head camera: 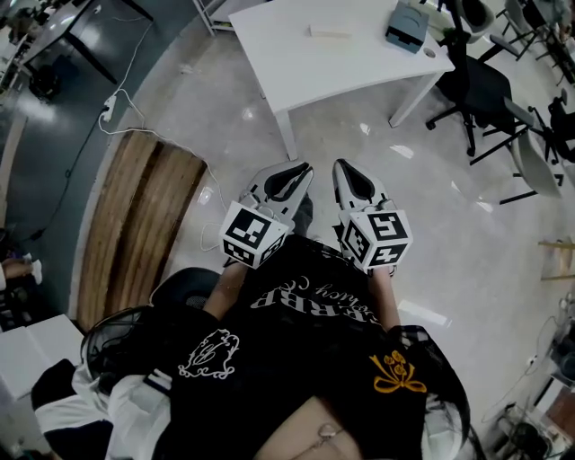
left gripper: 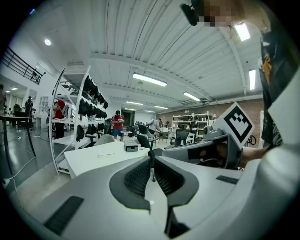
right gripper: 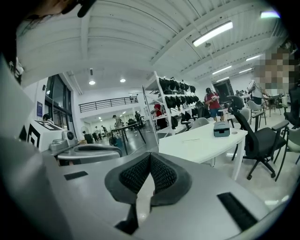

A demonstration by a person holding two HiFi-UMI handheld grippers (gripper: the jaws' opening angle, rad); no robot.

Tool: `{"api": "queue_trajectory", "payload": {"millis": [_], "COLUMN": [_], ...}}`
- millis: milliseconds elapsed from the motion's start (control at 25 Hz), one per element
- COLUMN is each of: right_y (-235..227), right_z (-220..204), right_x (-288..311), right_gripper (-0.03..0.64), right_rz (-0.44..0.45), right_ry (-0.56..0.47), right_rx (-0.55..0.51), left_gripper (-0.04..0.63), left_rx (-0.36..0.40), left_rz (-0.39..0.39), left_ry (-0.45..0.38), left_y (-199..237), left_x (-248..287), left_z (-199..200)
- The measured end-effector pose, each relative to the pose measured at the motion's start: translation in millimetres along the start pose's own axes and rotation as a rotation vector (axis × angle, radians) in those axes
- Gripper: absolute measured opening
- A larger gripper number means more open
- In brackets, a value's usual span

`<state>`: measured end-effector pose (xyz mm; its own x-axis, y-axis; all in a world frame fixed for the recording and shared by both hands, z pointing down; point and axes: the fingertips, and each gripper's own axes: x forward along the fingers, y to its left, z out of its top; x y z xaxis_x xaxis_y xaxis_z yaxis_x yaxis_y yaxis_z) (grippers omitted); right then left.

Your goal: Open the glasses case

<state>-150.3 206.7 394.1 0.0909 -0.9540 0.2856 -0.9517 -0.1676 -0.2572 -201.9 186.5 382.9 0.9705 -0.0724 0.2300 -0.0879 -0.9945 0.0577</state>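
A: Ahead, white table (head camera: 296,54); glasses case (head camera: 406,25) toward its right end, well apart from both grippers
B: Jaws of left gripper (head camera: 301,171) and right gripper (head camera: 343,169) pinched together, empty. Approach first, then part them

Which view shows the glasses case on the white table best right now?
The head view: the glasses case appears largest there, seen from above near one end of the white table. The right gripper view shows the case whole but smaller, from the side. The left gripper view shows it smallest, far off.
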Motion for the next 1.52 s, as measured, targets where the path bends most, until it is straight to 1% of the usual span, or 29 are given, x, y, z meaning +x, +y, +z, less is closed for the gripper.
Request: {"api": "queue_trajectory", "payload": {"millis": [200, 360, 520, 720, 1000, 1280, 1520], "right_y": [-11, -36, -63, -85, -117, -133, -139], "right_z": [7, 20, 40, 64, 98, 123, 132], "right_x": [26, 60, 103, 159, 224, 277, 305], "right_gripper": [0.014, 0.014, 0.014, 0.014, 0.014, 0.014, 0.014], "right_rz": [0.006, -0.009, -0.021, -0.036, -0.075, -0.127, -0.183], "right_ry": [0.005, 0.017, 0.02, 0.026, 0.022, 0.015, 0.016], "right_rx": [0.016, 0.024, 0.05, 0.064, 0.073, 0.055, 0.049], "left_gripper": [0.038, 0.038, 0.038, 0.038, 0.038, 0.038, 0.038], "left_rx": [-0.015, -0.025, -0.024, -0.013, -0.007, 0.001, -0.007], "left_rz": [-0.002, -0.014, -0.024, -0.04, -0.09, -0.119, -0.145], "left_ry": [0.01, 0.012, 0.022, 0.027, 0.02, -0.005, -0.016], "left_y": [25, 55, 96, 154, 215, 276, 311], "left_x": [19, 51, 89, 130, 180, 211, 223], "left_z": [1, 7, 18, 36, 57, 72, 72]}}
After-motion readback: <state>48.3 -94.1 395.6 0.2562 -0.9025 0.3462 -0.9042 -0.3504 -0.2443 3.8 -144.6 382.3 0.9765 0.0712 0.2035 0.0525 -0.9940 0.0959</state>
